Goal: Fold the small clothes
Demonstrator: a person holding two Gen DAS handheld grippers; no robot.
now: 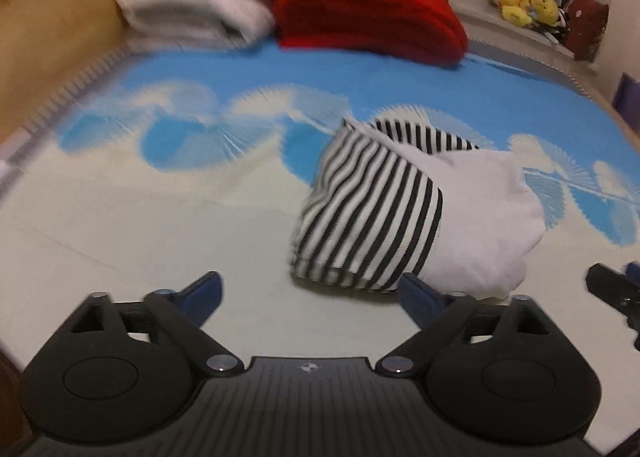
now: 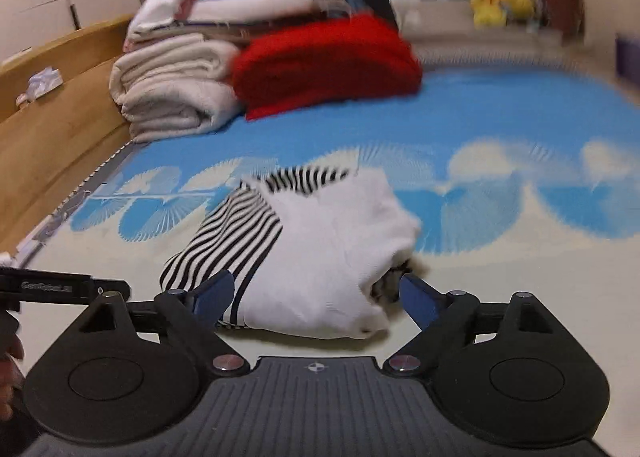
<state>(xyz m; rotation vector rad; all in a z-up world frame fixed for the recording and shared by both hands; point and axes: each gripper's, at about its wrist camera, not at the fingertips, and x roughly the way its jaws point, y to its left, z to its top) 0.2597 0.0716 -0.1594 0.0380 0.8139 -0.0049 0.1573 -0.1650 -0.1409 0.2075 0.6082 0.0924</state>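
Both views are smeared by motion blur, worst along the top: the yellow plush toys (image 1: 526,1) at the upper right of the left wrist view are only blobs in the right wrist view, and the stacked cream blankets (image 2: 172,93) lose their edges. Only a black corner of the right tongs shows at the right edge of the left wrist view, and the left tongs appear in the right wrist view as a black bar at the left edge, with a bit of a hand (image 2: 10,373) cut off below it.

The folded garment (image 1: 384,213) lies on the blue-and-cream bedspread (image 1: 160,225), right of centre in the left wrist view and just beyond the left tongs (image 1: 310,297), whose right blue pad overlaps its near edge. In the right wrist view it sits at the centre, straight ahead of the right tongs (image 2: 316,295), between the two pads. Both pairs of tongs stand wide apart and grip nothing.

The garment is a compact bundle, white on one part, black-and-white striped on the other, a striped flap poking out behind. A red blanket (image 2: 324,65) lies farther back.
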